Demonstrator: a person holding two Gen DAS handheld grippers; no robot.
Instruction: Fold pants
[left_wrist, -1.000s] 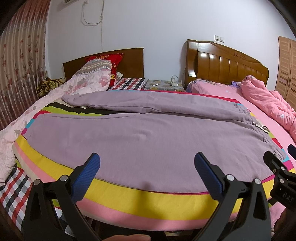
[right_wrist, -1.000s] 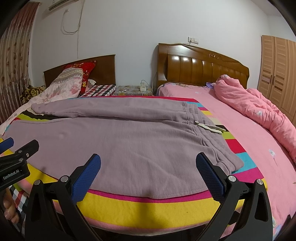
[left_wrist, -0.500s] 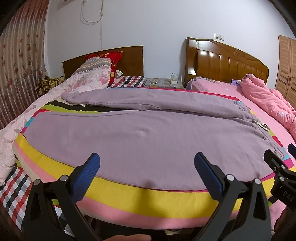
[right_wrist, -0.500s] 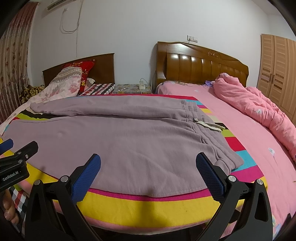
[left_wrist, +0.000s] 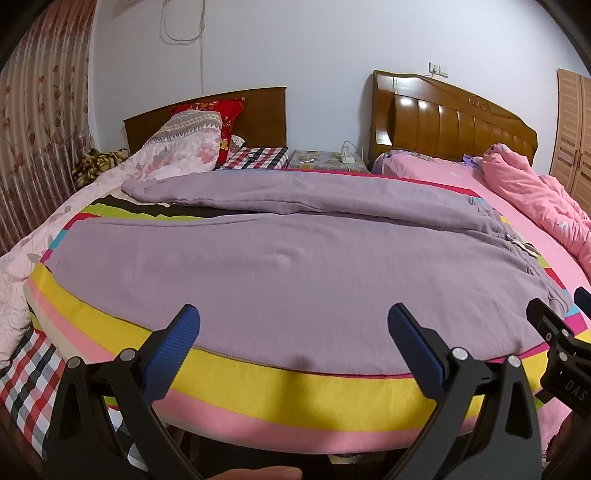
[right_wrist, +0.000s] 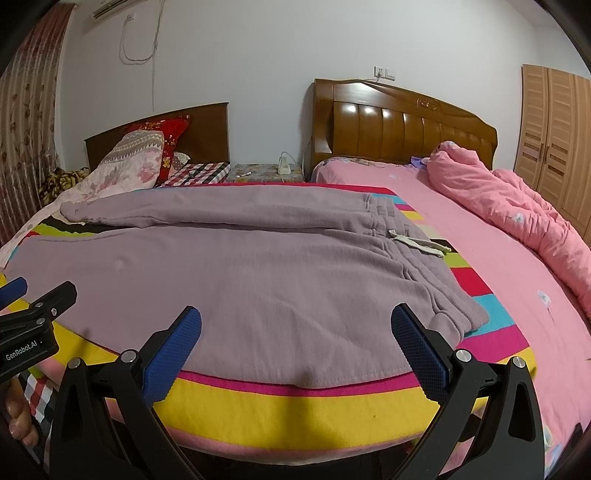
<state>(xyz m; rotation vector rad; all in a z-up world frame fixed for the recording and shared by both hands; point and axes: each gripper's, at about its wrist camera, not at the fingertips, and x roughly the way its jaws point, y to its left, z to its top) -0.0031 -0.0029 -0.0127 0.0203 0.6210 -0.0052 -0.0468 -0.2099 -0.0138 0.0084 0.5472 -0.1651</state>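
Note:
Mauve sweatpants (left_wrist: 280, 258) (right_wrist: 258, 273) lie spread flat on a striped bedcover (left_wrist: 280, 387) (right_wrist: 295, 402), waistband at the right with a pale drawstring (right_wrist: 419, 243), legs running left. The far leg (left_wrist: 295, 192) angles away from the near one. My left gripper (left_wrist: 293, 343) stands open just short of the near hem edge, holding nothing. Over the same edge, farther right, my right gripper (right_wrist: 295, 345) is open and holds nothing. Each gripper shows at the side of the other's view.
A pink quilt (right_wrist: 517, 210) is bunched on the pink bed at the right. Pillows (left_wrist: 192, 140) and a floral quilt lie at the far left. Two wooden headboards (right_wrist: 402, 122) and a bedside stand (left_wrist: 325, 160) back the beds. A wardrobe (right_wrist: 554, 129) stands far right.
Both views have shifted slightly, with the pants sitting a little lower and closer in frame. Both grippers stay open and the pants have not moved.

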